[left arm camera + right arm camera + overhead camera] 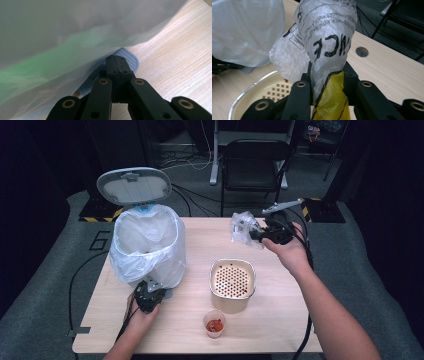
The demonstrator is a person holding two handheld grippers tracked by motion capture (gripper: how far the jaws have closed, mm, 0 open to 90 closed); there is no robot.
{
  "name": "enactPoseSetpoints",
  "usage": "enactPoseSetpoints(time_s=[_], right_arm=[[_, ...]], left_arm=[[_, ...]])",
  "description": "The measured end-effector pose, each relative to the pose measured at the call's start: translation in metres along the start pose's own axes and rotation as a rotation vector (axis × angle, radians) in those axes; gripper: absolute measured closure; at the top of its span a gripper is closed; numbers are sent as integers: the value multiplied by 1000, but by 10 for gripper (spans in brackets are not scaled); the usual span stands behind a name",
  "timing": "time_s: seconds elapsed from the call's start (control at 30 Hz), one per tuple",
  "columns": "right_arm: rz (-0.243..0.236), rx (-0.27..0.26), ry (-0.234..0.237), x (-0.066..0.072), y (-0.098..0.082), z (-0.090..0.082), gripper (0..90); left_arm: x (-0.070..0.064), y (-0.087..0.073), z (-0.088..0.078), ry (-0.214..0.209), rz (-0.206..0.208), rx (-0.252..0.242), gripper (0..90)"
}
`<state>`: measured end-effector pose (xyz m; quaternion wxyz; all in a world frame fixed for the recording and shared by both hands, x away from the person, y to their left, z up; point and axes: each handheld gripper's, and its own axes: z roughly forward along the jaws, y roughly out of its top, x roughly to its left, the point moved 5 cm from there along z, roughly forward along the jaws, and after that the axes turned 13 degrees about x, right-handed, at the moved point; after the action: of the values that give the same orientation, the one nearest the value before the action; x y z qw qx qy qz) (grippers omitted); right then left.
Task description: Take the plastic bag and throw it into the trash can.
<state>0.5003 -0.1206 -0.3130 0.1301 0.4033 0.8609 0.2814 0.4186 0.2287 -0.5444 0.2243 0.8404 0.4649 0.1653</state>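
Note:
A bin [147, 245] lined with a white bag stands at the table's left, its grey lid [134, 185] raised. My left gripper [149, 296] is at the bin's foot, jaws shut with nothing between them. In the left gripper view its tips [117, 60] rest on a grey ribbed pedal [130, 58] under the hanging liner [62, 45]. Above the table's far right, my right gripper [262, 235] is shut on a crumpled clear plastic bag [244, 227]. That printed bag [327, 32], with a yellow part low down, rises from between the right gripper [328, 69] jaws.
A cream pan with a perforated bottom [232, 280] sits mid-table. In front of it stands a small clear cup [215, 324] holding something red. Behind the table are a black folding chair [252, 165] and cables on the floor.

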Motion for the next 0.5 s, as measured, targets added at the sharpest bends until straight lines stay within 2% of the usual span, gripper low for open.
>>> enactPoseSetpoints(time_s=[0.1,0.13,0.23,0.3,0.33,0.4,0.47,0.5], right_arm=[[-40,-1,18,18,13,-2,739],[-40,-1,18,18,13,-2,739],[-67,3,34,31,24,-1,739],[-105,-8,44,42,35,1,739],[-105,-8,44,42,35,1,739],[-121,-9,55,49,40,2,739],[-135,-9,71,60,48,4,739],[-135,-9,71,60,48,4,739]], left_arm=[[0,0,0,-1,0,0,900],[0,0,0,0,1,0,900],[2,0,-1,9,33,2,900],[2,0,-1,1,30,9,900],[2,0,-1,2,28,8,900],[0,0,0,-6,-8,0,900],[-1,0,0,-4,-16,5,900],[-1,0,0,-3,-16,1,900]])
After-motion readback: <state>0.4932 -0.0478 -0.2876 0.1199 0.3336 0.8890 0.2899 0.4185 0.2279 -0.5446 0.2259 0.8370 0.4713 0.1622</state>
